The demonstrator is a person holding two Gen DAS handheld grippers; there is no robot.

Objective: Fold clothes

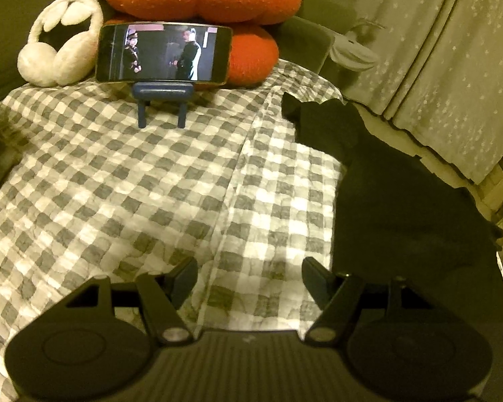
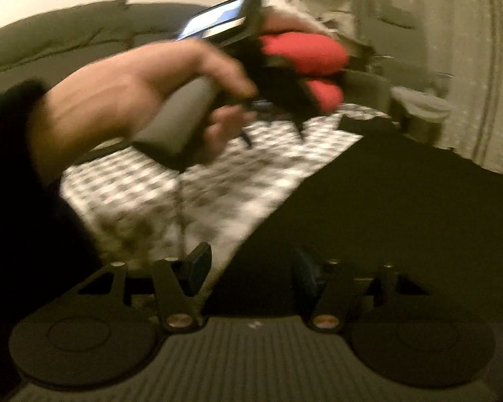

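A black garment (image 1: 395,201) lies spread on the right side of a grey-and-white checked bedspread (image 1: 134,184). My left gripper (image 1: 249,279) is open over the bedspread, just left of the garment's edge, with nothing between its fingers. In the blurred right wrist view the same black garment (image 2: 385,207) fills the right half. My right gripper (image 2: 251,273) is open above the garment's left edge and holds nothing. A person's hand (image 2: 124,100) grips the grey handle of the left gripper ahead of it.
A phone (image 1: 164,53) playing a video stands on a blue stand (image 1: 162,104) at the far end of the bed. Behind it are red cushions (image 1: 204,0) and white fluffy earmuffs (image 1: 60,43). A patterned curtain (image 1: 452,67) hangs on the right.
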